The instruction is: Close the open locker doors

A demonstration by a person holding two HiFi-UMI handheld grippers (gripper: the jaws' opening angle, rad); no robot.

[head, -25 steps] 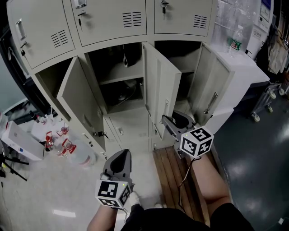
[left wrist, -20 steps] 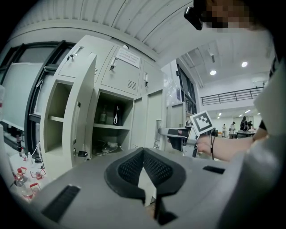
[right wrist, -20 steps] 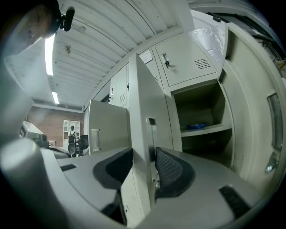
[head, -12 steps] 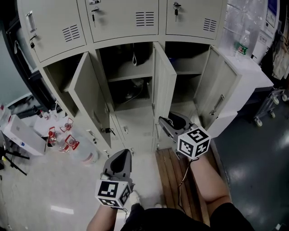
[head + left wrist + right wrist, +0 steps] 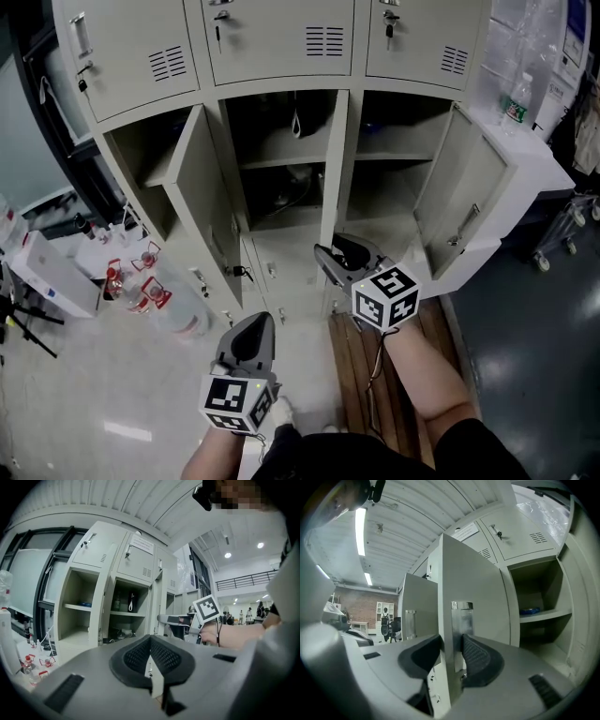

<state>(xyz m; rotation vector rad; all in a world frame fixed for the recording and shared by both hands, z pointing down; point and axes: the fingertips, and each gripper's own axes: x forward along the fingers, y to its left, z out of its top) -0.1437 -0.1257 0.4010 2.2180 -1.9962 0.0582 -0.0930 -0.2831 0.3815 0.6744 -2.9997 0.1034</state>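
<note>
You stand where pale floor (image 5: pixel 84 394) meets dark floor (image 5: pixel 534 356); wooden slats (image 5: pixel 349 367) lie between; a strip light (image 5: pixel 360 531) glows overhead.

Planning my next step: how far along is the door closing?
Nothing done yet: three doors stand open. In hand: the right gripper, jaws just closing, grips the middle door by its edge. Still to shut: that one, the left door and the right door. The left gripper is shut, empty.
</note>
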